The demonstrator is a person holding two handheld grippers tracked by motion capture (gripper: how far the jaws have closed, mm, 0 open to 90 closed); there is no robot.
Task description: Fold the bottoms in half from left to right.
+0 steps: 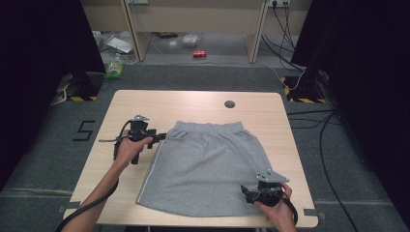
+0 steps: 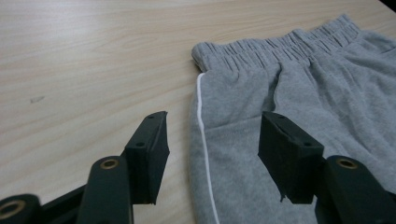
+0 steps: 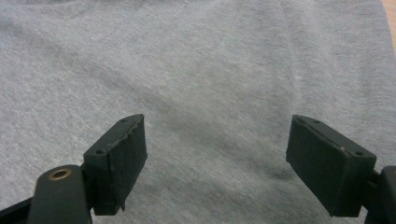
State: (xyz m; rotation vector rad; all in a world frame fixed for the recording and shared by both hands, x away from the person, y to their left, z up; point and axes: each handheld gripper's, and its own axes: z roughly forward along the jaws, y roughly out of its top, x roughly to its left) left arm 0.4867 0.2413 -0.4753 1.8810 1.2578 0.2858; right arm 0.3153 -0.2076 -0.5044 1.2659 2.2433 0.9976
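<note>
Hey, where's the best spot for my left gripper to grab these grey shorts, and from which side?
Probably the waistband corner of the grey shorts, at the side seam with the white stripe. Come in low from the bare table on the left: the shorts lie flat, and that thick elastic edge gives something to pinch. The left gripper already straddles this edge, jaws open.

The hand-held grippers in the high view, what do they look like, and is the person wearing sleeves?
Both are black pistol-shaped tools. The left hand-held gripper and the right hand-held gripper each carry a grey three-cornered plate on top and trail a black cable back along the forearm. The gripper views show blocky black jaws with flat pads, small screw holes and brass-coloured pivot bushings. No sleeve shows on either forearm.
</note>
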